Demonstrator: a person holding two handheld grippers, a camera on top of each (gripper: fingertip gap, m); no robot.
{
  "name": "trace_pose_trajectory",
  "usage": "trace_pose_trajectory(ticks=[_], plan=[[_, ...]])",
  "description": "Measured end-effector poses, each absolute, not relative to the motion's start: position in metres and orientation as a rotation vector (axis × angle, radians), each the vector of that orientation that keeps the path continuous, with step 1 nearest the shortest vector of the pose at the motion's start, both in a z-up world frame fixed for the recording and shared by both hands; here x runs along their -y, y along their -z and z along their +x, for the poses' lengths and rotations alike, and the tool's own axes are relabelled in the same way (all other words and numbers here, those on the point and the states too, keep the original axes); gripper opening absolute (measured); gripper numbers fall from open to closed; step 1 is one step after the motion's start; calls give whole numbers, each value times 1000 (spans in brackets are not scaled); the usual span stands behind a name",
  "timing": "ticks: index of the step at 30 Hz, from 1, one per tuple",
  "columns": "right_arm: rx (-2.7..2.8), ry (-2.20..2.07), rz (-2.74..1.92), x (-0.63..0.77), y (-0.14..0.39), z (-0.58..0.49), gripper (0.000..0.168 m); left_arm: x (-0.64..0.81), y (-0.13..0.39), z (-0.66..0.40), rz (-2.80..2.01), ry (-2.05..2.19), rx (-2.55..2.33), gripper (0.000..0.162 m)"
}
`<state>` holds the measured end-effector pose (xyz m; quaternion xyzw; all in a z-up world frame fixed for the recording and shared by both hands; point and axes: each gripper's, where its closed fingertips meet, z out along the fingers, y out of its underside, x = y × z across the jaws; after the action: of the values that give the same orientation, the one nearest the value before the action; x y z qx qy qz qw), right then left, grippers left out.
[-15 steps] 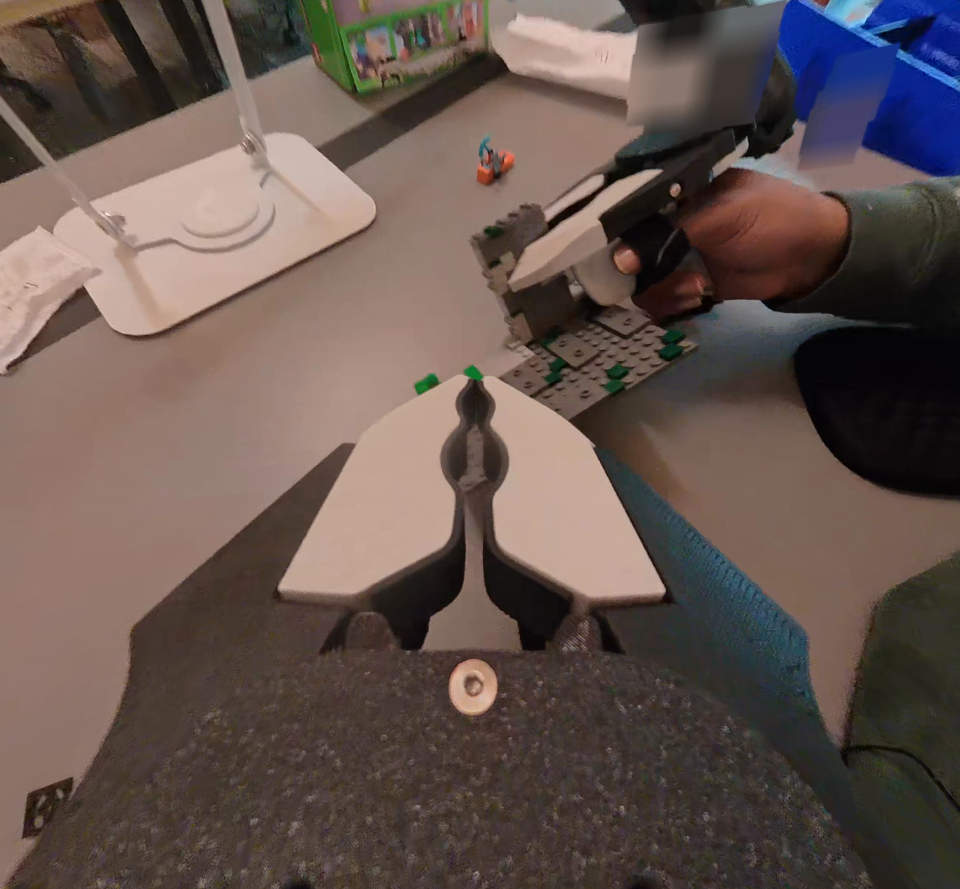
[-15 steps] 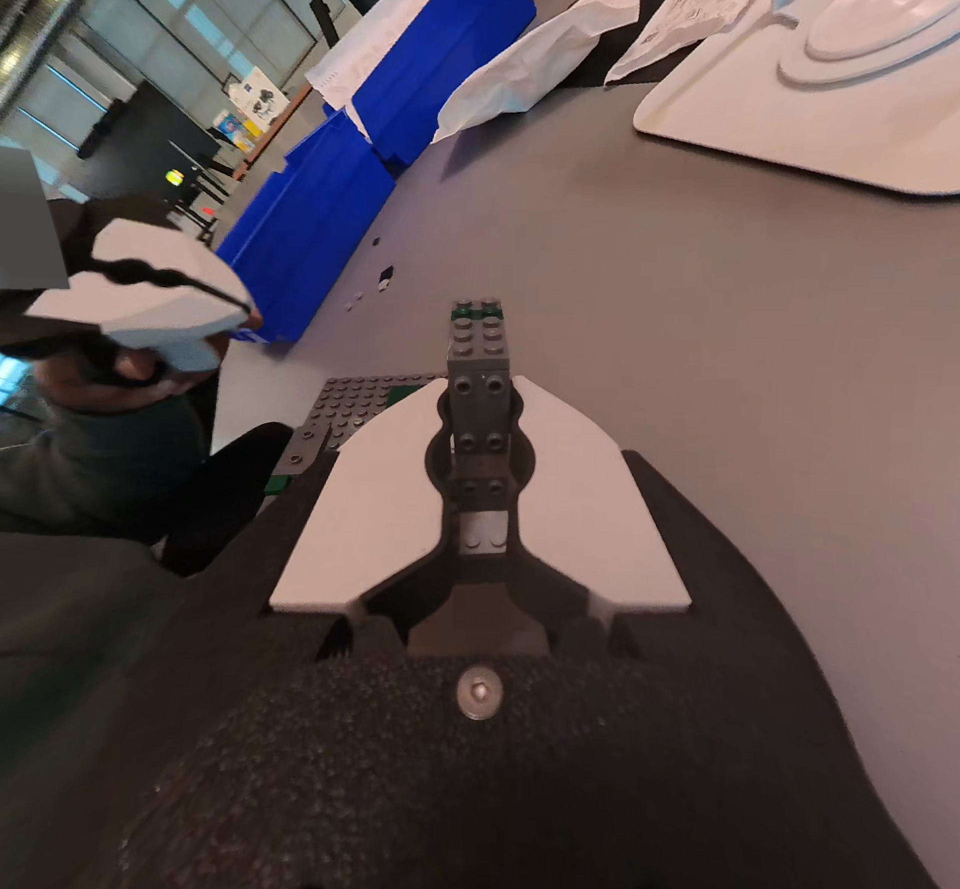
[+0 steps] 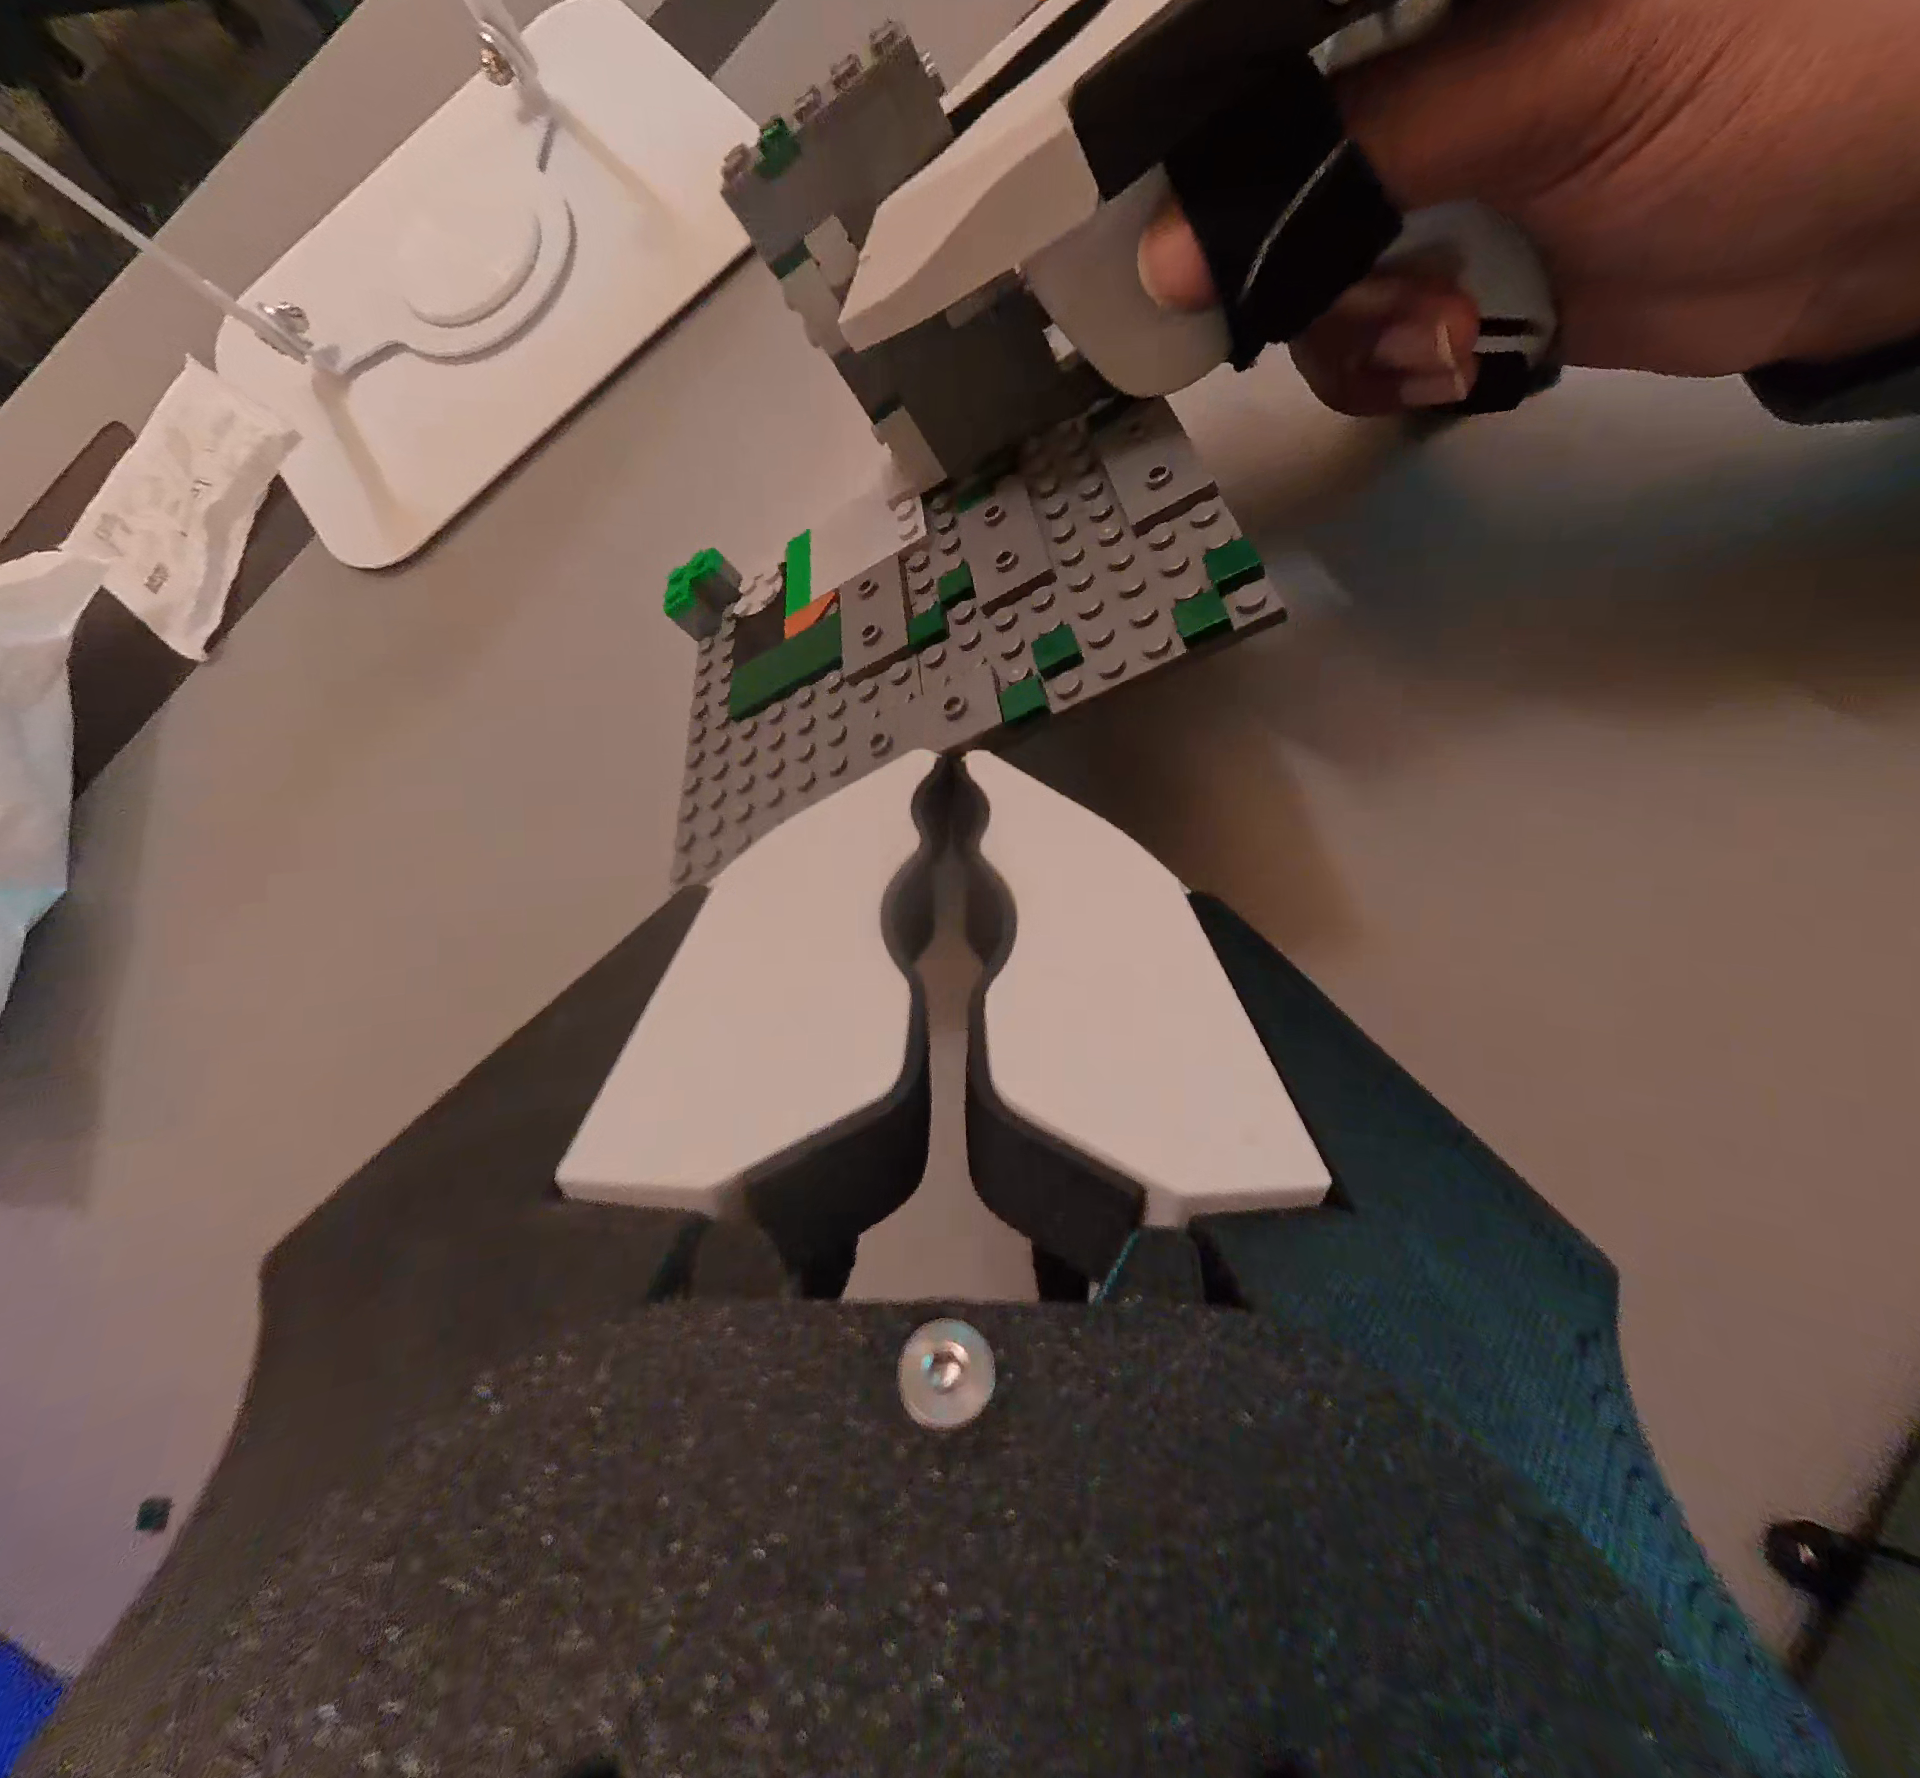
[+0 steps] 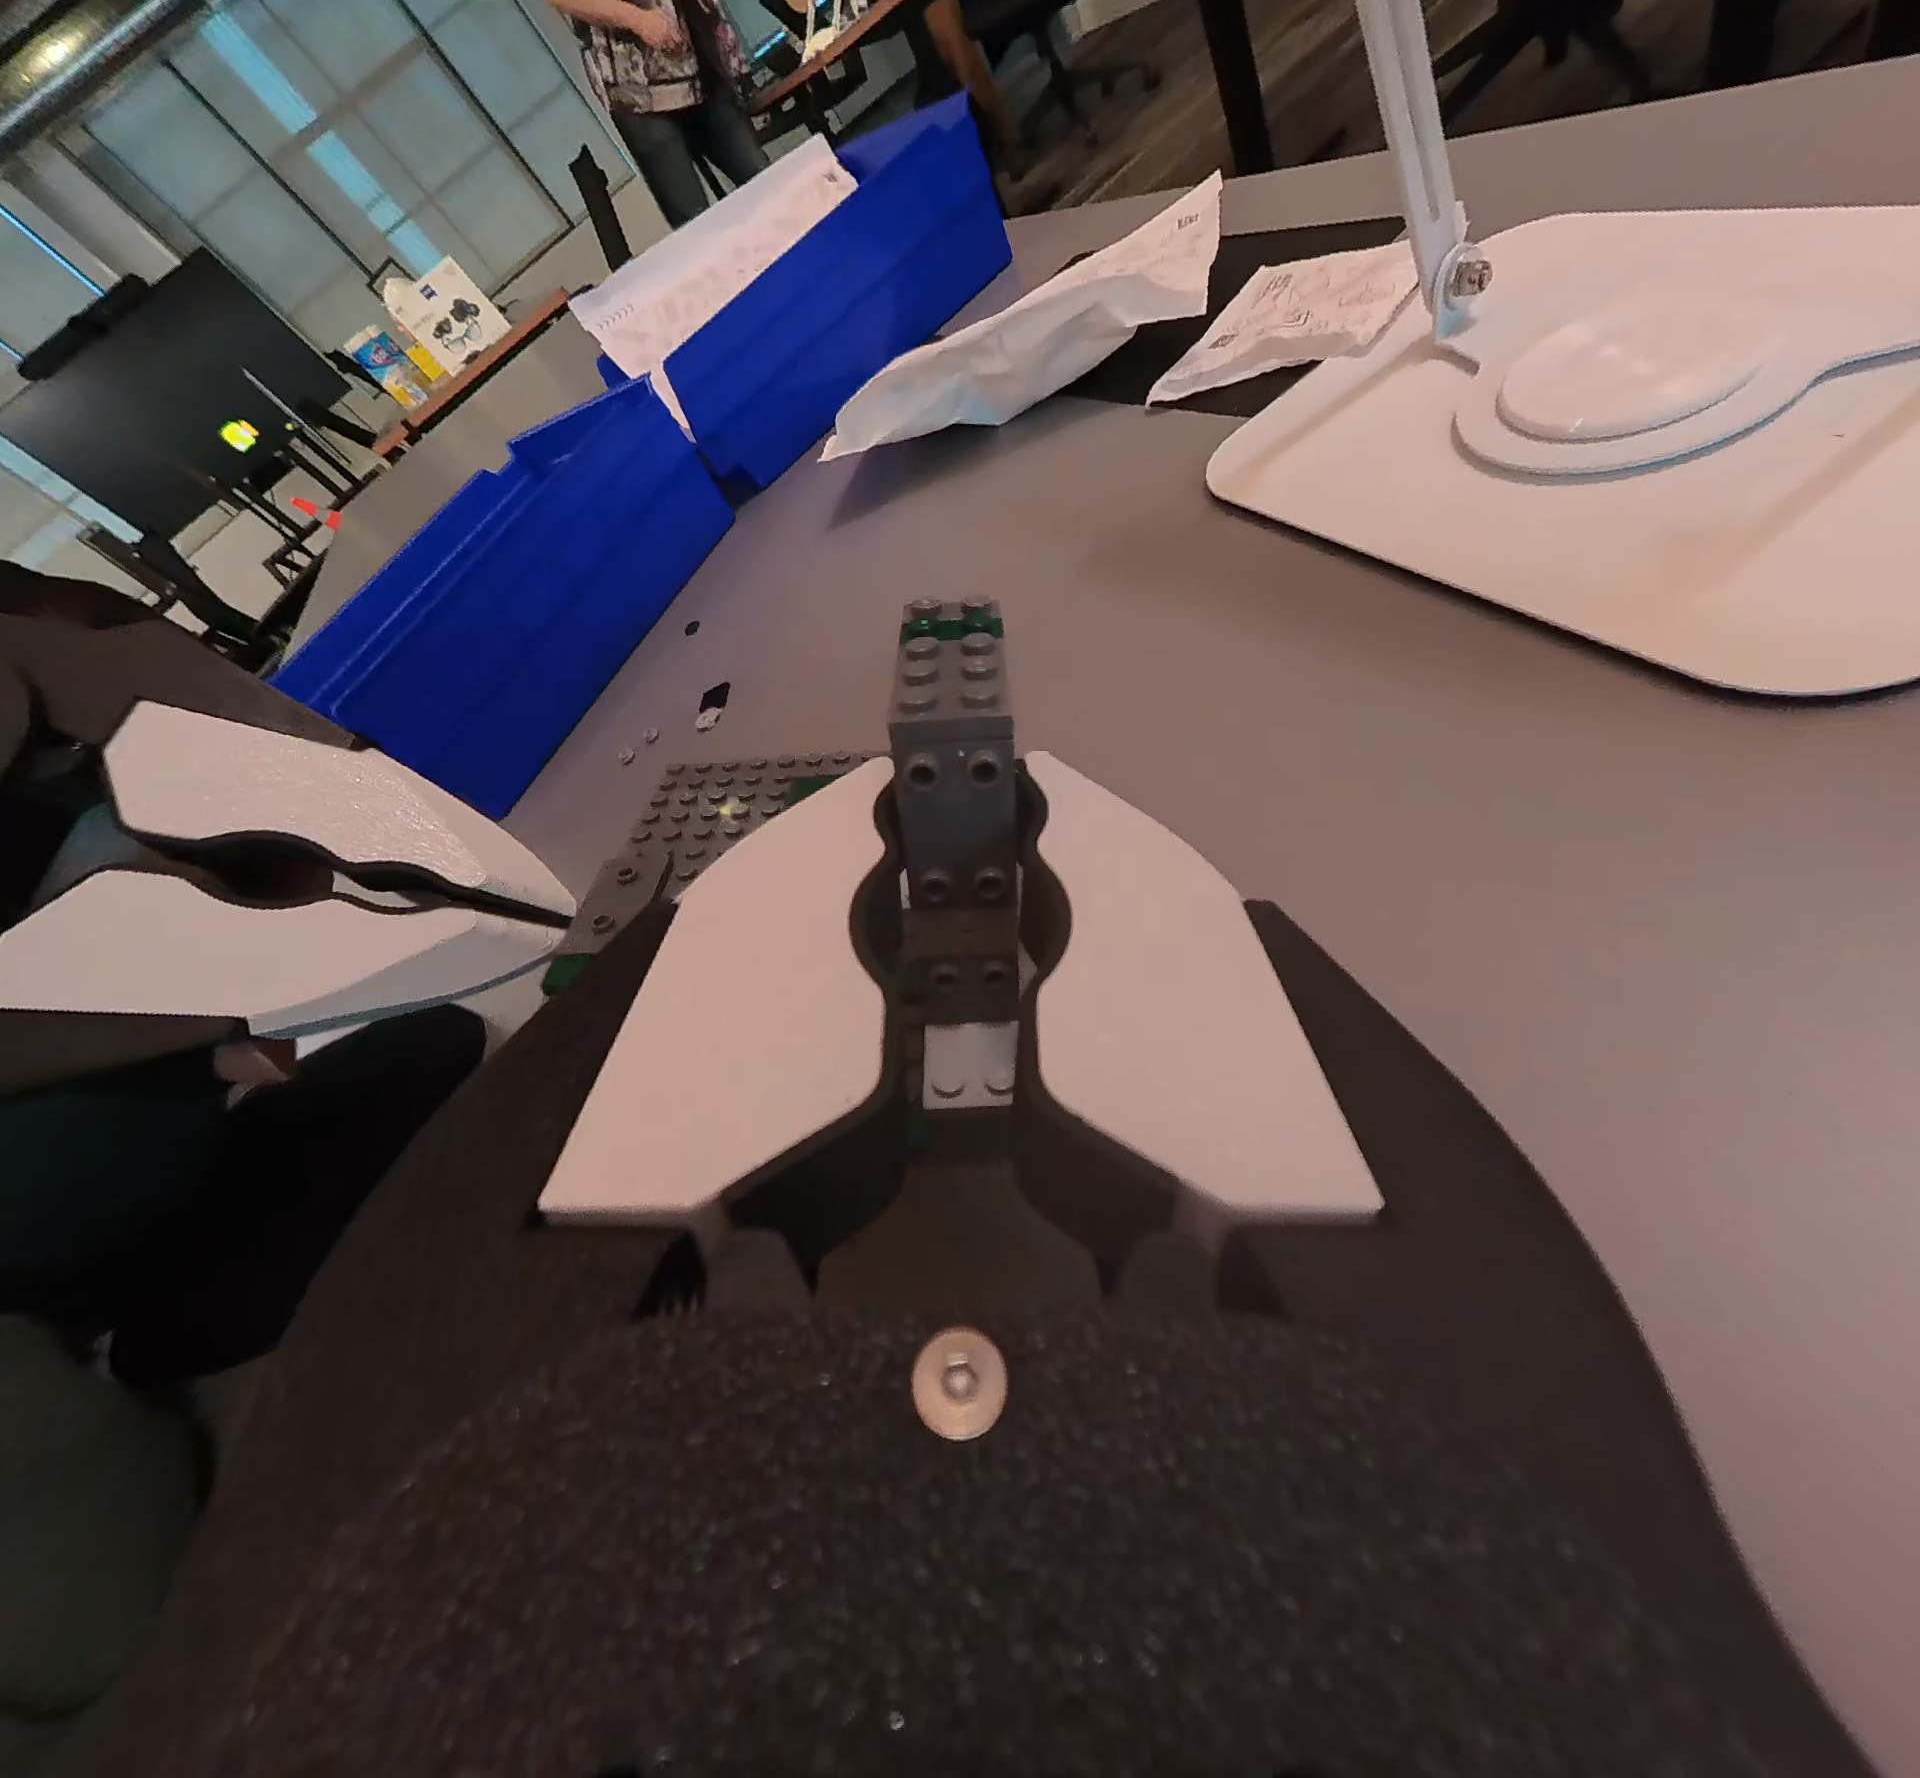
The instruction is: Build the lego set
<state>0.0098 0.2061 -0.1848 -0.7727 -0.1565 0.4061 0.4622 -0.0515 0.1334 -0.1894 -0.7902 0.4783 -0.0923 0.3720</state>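
Keep the right gripper [image 4: 956,855] clenched on the grey wall section [image 3: 883,274] over the baseplate's [image 3: 966,648] far corner, steady the near edge with the closed, empty left gripper [image 3: 948,772], align studs, then press straight down.

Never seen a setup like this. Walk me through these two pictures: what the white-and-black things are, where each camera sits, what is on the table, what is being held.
No robot here: a person holds a pair of hand tongs in each hand, with a camera on each looking along its fingers. One picture looks along the left tongs, shut at the edge of the grey studded Lego baseplate. The other looks along the right tongs, shut on a dark grey Lego brick wall standing on that plate. On the grey table also lie a white lamp base, blue plastic bins and crumpled white paper bags.
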Motion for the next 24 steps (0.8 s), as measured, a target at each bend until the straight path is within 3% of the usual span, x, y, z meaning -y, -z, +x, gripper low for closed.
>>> trace_pose_trajectory(ticks=[24], plan=[[431, -1066, -1777, -224, 166, -7, 17, -120, 186, -40, -2025, 372, -1039, 0]])
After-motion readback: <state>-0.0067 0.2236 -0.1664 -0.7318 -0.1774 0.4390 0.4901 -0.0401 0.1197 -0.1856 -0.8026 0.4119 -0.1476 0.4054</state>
